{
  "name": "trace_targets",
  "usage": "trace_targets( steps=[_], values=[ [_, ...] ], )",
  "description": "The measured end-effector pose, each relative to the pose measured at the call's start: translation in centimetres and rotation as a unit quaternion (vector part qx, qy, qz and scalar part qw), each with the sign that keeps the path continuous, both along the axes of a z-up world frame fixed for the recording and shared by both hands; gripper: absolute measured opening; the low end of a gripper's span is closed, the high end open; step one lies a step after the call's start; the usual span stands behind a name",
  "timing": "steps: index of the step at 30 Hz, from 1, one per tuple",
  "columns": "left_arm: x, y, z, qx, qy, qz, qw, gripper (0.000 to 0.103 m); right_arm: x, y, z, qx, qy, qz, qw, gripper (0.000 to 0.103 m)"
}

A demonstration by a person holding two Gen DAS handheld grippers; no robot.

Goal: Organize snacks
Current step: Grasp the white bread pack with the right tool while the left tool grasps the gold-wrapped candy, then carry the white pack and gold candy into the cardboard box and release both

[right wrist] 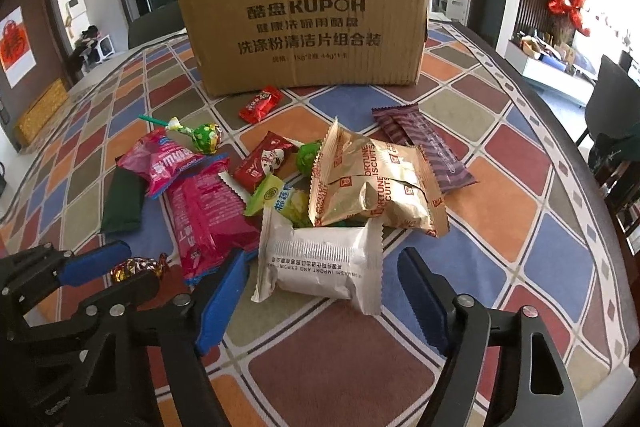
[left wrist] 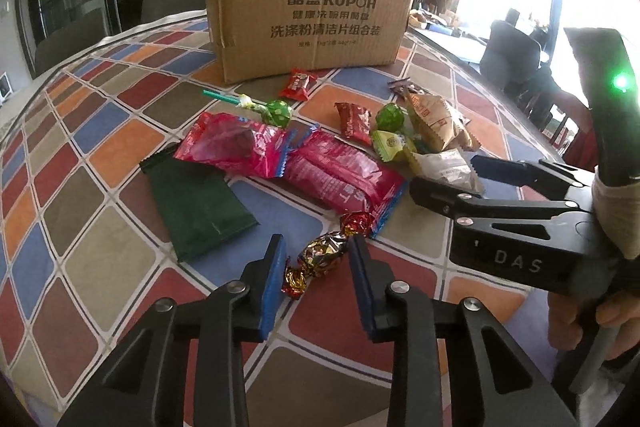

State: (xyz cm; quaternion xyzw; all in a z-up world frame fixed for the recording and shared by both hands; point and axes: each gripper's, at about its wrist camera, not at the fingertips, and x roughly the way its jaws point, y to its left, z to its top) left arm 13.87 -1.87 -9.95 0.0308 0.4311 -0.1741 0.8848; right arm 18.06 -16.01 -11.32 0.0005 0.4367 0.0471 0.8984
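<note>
A foil-wrapped candy (left wrist: 324, 253) in gold and red lies on the patterned tablecloth, between the blue pads of my left gripper (left wrist: 318, 259). The pads stand close on either side with a small gap at the left one, so the gripper reads as open. My right gripper (right wrist: 322, 259) is open around a white snack packet (right wrist: 320, 263), one pad on each side and neither pressing. In the left wrist view the right gripper (left wrist: 460, 183) reaches in from the right at that white packet (left wrist: 444, 167). The cardboard box (right wrist: 308, 27) stands upright behind the snack pile.
Pink packets (right wrist: 208, 223), a dark green pouch (left wrist: 200, 207), green lollipops (left wrist: 278, 113), gold biscuit bags (right wrist: 376, 187), a purple bar (right wrist: 424, 147) and small red candies (right wrist: 260, 105) are scattered before the box. The round table's edge (right wrist: 568, 131) curves on the right, with chairs beyond.
</note>
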Motion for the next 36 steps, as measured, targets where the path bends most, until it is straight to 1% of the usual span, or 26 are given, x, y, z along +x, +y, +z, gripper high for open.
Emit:
trace_targets(
  steps=[1, 2, 3, 4, 7, 12, 18, 26, 32, 36],
  values=[
    [0.0, 0.0, 0.0, -0.002, 0.000, -0.001, 1.0000, 0.025, 0.0, -0.1, -0.1, 0.002, 0.001, 0.000, 1.000, 0.072],
    [0.1, -0.1, 0.0, -0.003, 0.001, -0.001, 1.0000, 0.025, 0.1, -0.1, -0.1, 0.003, 0.003, 0.000, 1.000, 0.070],
    [0.1, 0.0, -0.1, -0.006, 0.000, 0.000, 1.0000, 0.025, 0.1, -0.2, -0.2, 0.005, 0.005, 0.000, 1.000, 0.063],
    [0.1, 0.0, -0.1, -0.008, 0.000, 0.001, 1.0000, 0.025, 0.1, -0.2, -0.3, 0.008, 0.007, 0.002, 1.000, 0.058],
    [0.1, 0.1, -0.1, -0.018, 0.004, 0.008, 0.9998, 0.025, -0.2, -0.2, -0.1, 0.010, 0.000, 0.006, 1.000, 0.051],
    [0.0, 0.3, 0.3, -0.030, 0.010, 0.016, 0.9994, 0.025, -0.9, -0.3, 0.1, 0.019, 0.000, 0.012, 1.000, 0.050],
    [-0.5, 0.1, 1.9, -0.042, -0.007, 0.023, 0.9988, 0.025, -2.0, -0.3, 1.2, 0.027, -0.015, 0.019, 0.999, 0.050],
    [-1.2, 0.0, 4.4, -0.050, -0.041, 0.026, 0.9975, 0.025, -3.2, -0.4, 3.3, 0.033, -0.048, 0.027, 0.998, 0.050],
    [-0.9, 0.2, 7.3, -0.054, -0.078, 0.035, 0.9948, 0.025, -3.5, -0.6, 5.4, 0.041, -0.076, 0.031, 0.996, 0.050],
    [-0.4, 0.4, 9.1, -0.053, -0.109, 0.043, 0.9917, 0.025, -3.0, -0.6, 7.3, 0.042, -0.103, 0.036, 0.993, 0.050]
  ],
)
